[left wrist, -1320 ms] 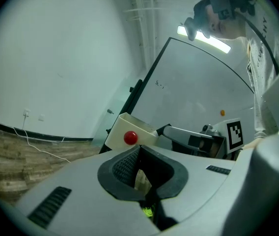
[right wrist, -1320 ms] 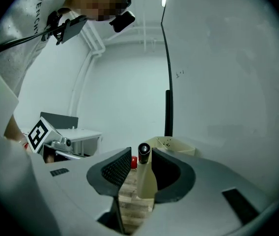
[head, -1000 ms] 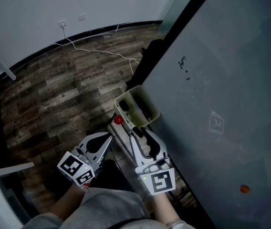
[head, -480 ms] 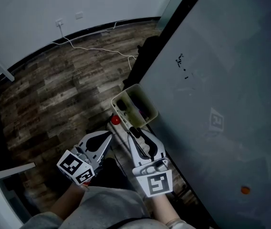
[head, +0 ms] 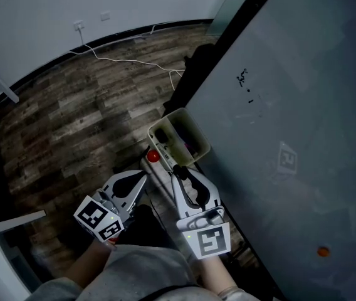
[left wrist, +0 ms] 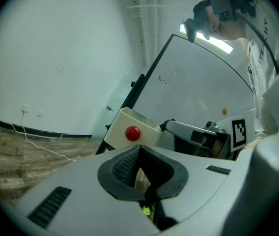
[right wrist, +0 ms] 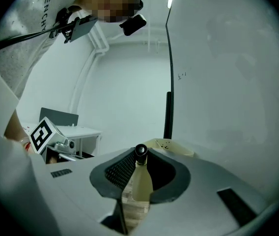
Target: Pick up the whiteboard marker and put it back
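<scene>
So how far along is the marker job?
Done: the right gripper is at the holder on the whiteboard. In hand: its jaws have just been closing around the whiteboard marker, pads apparently touching. Still to do: lifting it and putting it back.

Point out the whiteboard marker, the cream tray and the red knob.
whiteboard marker (right wrist: 141, 181): right gripper view, pale barrel between the jaws.
cream tray (left wrist: 119, 129): left gripper view, side wall.
red knob (left wrist: 132, 132): left gripper view, its centre.
</scene>
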